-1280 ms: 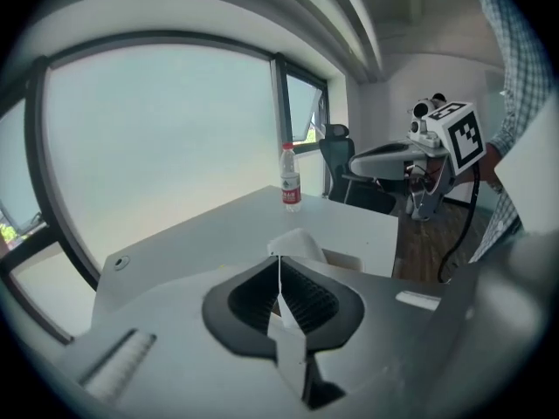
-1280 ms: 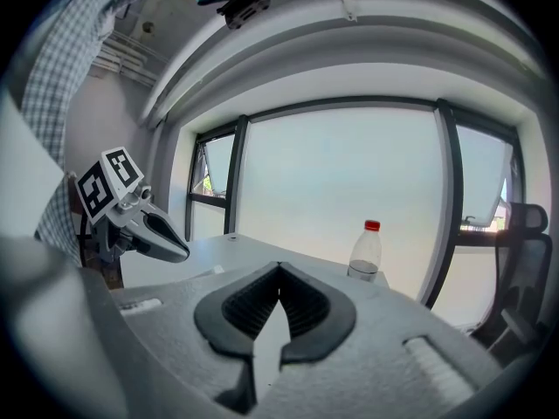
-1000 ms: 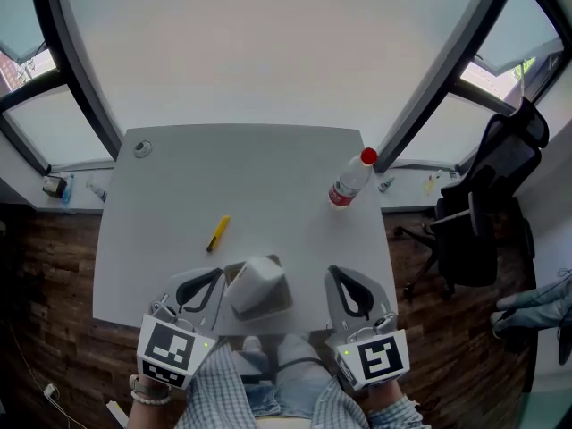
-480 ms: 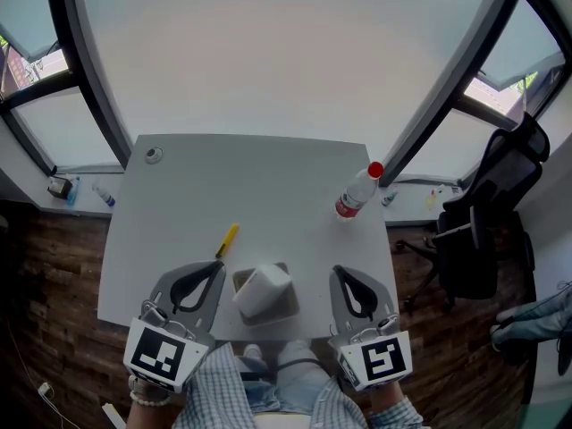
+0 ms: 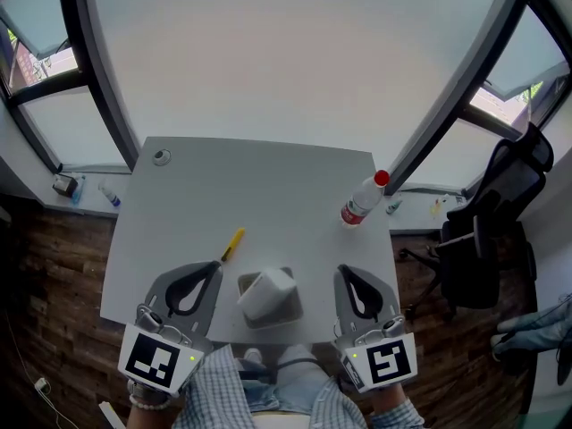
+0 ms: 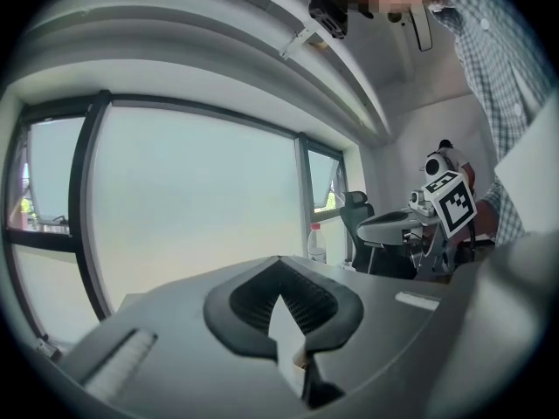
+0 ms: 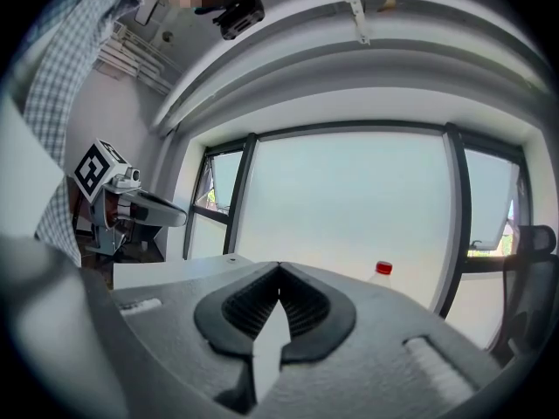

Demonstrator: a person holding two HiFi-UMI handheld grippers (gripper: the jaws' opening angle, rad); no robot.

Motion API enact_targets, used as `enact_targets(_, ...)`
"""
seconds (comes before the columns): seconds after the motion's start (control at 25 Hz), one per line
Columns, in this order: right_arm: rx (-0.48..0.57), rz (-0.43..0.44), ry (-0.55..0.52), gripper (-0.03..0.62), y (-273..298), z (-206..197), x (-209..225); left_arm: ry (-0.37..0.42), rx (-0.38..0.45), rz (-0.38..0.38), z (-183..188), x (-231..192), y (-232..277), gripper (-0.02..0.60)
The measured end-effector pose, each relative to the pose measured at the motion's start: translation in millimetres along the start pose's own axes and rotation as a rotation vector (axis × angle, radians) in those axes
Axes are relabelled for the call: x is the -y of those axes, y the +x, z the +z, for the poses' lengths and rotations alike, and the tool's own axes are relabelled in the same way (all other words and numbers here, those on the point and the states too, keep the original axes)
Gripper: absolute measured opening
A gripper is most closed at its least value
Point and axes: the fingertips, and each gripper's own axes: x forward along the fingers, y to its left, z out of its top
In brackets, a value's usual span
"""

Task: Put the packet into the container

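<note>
– Jaws, how do they stand?
– Closed tip to tip on both the left gripper (image 5: pixel 213 266) and the right gripper (image 5: pixel 343 272), nothing held.
– And the packet (image 5: pixel 232 244)?
– Flat on the table (image 5: pixel 250 181), just beyond the container (image 5: pixel 268 293), outside it.

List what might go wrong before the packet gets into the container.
1. The yellow packet lies flat on the table. The left gripper, shut and empty, may shove it rather than pinch it.
2. The container sits near the table's front edge between both grippers. A bump from the right gripper might push it off.
3. The bottle stands by the far right edge and could topple.
</note>
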Motion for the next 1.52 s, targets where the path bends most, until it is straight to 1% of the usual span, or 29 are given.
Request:
enact_targets(0.12,0.003,0.017,-0.003,0.002,2.1,1.7,-4.7,-0.013,0.023,0.03,3.9,-7.1,-2.6,0.002)
enact_targets(0.28,-0.005,0.075,-0.014,0.002,4.7,2.9,-19.3,-0.007,0.013,0.055,1.9,-11.5,-4.3,0.002)
enact_targets(0.48,-0.014,0.108,-0.026,0.002,6.6,2.2,-29.6,-0.001,-0.001,0.056,0.0,-10.6,-3.7,0.002)
enact_targets(0.64,-0.015,0.109,-0.024,0.002,7.0,2.6,-30.4,-0.005,-0.026,0.053,-5.1,-9.6,-3.4,0.002)
enact_targets(1.4,-0.015,0.086,0.005,0.002,5.6,4.2,-24.8,-0.012,-0.052,0.034,-14.3,-2.5,-1.4,0.002)
enact_targets(1.52,-0.014,0.08,0.005,0.002,4.7,3.3,-23.0,-0.029,-0.061,0.035,-13.7,-2.5,-0.2,0.002)
